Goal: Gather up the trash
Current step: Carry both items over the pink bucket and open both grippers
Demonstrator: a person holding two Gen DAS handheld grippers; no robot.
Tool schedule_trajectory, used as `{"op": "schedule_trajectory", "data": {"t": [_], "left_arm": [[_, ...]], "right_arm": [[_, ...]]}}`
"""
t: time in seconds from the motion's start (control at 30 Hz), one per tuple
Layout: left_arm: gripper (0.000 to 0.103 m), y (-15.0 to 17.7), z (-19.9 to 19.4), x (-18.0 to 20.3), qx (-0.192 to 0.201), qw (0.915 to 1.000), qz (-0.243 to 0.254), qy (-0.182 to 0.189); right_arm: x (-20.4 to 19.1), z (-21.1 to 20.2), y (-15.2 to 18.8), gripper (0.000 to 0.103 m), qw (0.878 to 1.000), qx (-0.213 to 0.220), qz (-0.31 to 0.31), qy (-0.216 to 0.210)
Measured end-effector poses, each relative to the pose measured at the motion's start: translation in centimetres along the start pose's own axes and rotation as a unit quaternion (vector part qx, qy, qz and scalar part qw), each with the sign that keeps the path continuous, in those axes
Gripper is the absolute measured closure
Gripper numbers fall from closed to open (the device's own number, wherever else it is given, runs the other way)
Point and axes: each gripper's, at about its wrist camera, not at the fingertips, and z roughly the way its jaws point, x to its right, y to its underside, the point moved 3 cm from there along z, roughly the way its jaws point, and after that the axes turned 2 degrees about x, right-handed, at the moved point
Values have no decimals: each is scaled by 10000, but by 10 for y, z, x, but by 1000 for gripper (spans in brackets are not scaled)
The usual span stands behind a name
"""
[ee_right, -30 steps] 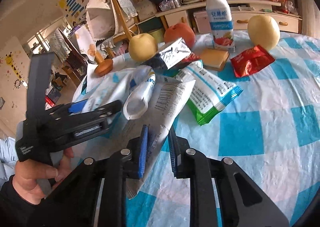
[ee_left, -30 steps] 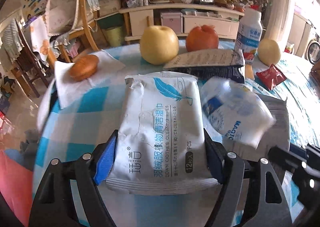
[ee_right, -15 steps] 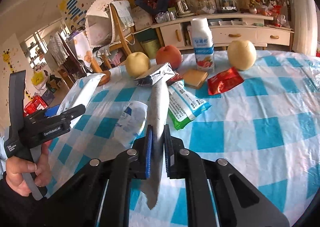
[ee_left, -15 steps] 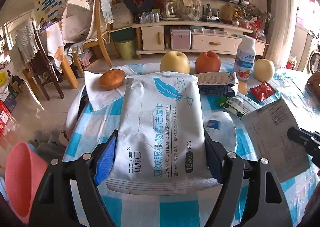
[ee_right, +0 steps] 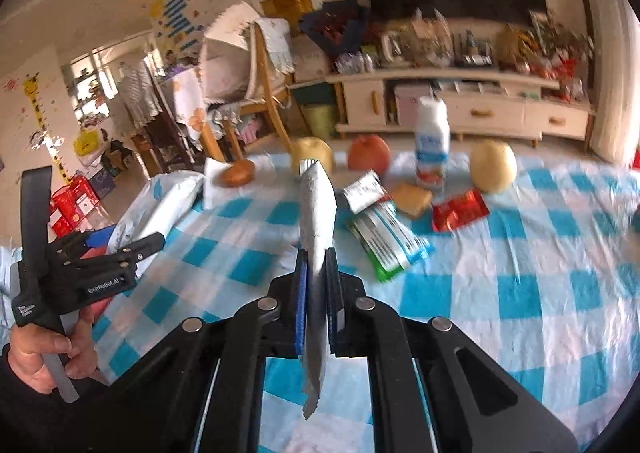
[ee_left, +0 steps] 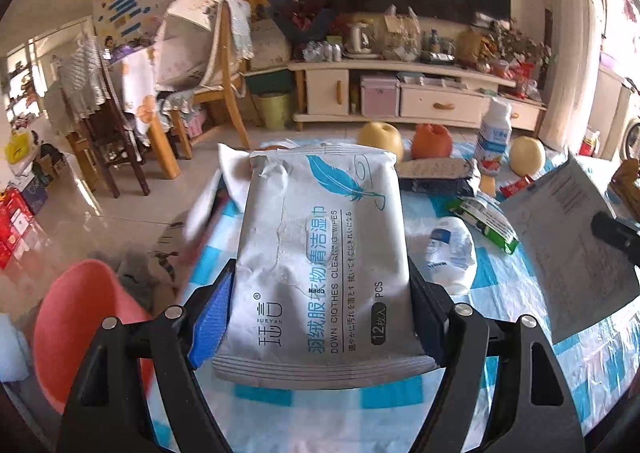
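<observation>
Above the blue-checked table (ee_left: 500, 293), the left gripper (ee_left: 320, 317) clamped a white wipes pack (ee_left: 320, 253) marked "JUEYAN", "DOWN CLOTHES CLEANING WIPES" and "PCS". Nearby, the right gripper (ee_right: 316, 285) was closed on a flat grey wrapper (ee_right: 317, 213), held edge-on. A pink bin (ee_left: 76, 317) stood beside the table, its contents not visible.

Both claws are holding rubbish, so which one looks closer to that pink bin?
Left, probably. The left claw, shut on the wipes packet, shows the pink bin just below at the table edge. The right claw, gripping the grey wrapper, sits farther over the table.
</observation>
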Motion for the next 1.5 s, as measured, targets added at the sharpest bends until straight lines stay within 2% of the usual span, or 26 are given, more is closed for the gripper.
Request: {"op": "schedule_trajectory", "data": {"t": [0.27,0.5,0.6,0.83,1.0,1.2,1.5], "left_arm": [[25,-4,-50,-67,346,9975,-443,-435],[25,10,-76,-150,365,9906,-805,-1042],[25,19,-82,-187,331,9864,-1004,-1258],[25,44,-82,-262,137,9783,-1286,-1621],[25,67,-67,-296,-61,9735,-1499,-1725],[25,86,-39,-308,-287,9716,-1586,-1731],[25,94,-20,-309,-386,9697,-1656,-1752]], "right_arm": [[-80,-1,-33,94,9965,204,-497,-639],[-169,28,-53,94,9861,157,-1006,-1311],[-214,46,-57,94,9790,123,-1263,-1598],[-305,98,-57,94,9647,-165,-1402,-2222],[-361,136,-47,94,9565,-403,-1540,-2447],[-387,162,-32,94,9550,-626,-1514,-2471],[-395,190,-15,94,9538,-875,-1497,-2455]]}}
